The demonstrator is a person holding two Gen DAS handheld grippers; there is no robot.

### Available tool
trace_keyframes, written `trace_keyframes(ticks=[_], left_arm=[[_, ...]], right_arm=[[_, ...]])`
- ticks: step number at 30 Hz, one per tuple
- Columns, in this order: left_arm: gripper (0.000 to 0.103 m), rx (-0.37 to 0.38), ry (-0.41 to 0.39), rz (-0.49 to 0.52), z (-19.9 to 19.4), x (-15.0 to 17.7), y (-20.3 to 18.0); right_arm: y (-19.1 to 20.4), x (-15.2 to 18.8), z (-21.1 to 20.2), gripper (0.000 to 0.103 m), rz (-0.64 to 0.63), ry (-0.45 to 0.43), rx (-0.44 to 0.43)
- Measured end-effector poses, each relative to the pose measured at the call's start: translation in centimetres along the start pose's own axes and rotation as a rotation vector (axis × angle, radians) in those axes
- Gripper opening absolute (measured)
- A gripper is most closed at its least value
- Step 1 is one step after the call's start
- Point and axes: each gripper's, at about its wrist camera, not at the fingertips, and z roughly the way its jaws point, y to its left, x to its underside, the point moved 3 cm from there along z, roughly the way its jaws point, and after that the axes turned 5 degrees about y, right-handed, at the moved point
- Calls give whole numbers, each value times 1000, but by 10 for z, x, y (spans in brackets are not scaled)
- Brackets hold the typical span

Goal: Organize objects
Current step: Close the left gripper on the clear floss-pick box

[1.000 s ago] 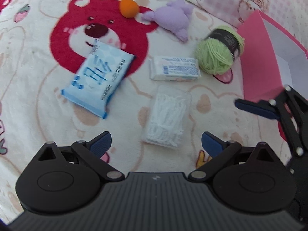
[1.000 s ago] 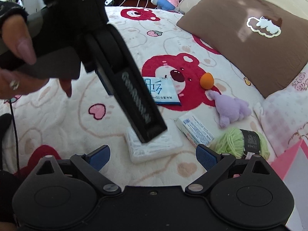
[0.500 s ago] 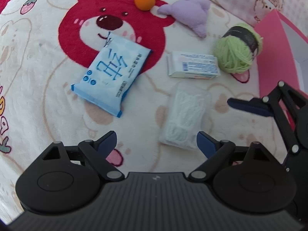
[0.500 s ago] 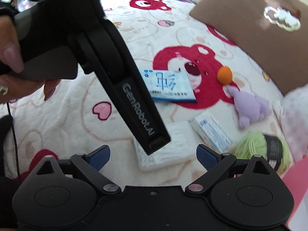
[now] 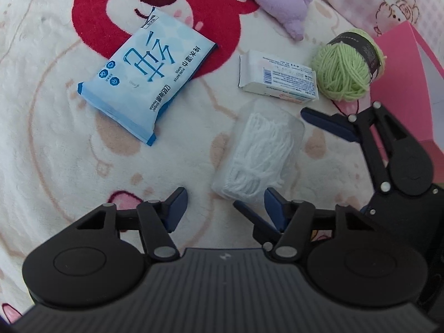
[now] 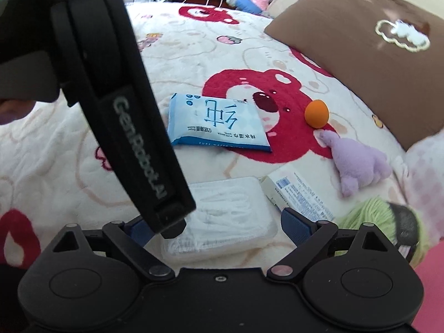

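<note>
On the bear-print blanket [image 5: 41, 127], the blue wipes pack [image 5: 147, 75] lay far left. Just right of centre sat the clear box of cotton swabs [image 5: 260, 152], near the white tissue packet [image 5: 277, 76] and green yarn [image 5: 344, 69]. The left gripper [image 5: 224, 202] was closing, nothing yet pressed between its jaws. The right gripper [image 6: 216, 222] stood wide, straddling the box without touching it. The box looked light, rigid and slick; its long sides probably offered the best hold.
</note>
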Motion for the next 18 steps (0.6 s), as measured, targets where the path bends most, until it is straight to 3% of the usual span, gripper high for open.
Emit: trace_keyframes(ticks=[5, 8, 13, 16, 18], left_arm=[[51, 78, 11, -75, 7, 6, 2], [50, 87, 3, -96, 7, 8, 0], [52, 127, -14, -138, 8, 8, 6], [53, 185, -11, -216, 11, 3, 15], [51, 188, -24, -208, 9, 1, 13]], right_arm=[[-5, 6, 11, 96, 27, -10, -49], [-12, 8, 17, 97, 89, 3, -88], [-7, 13, 14, 96, 101, -15, -68], [-8, 12, 14, 97, 119, -11, -65], [-9, 13, 12, 97, 140, -10, -64]])
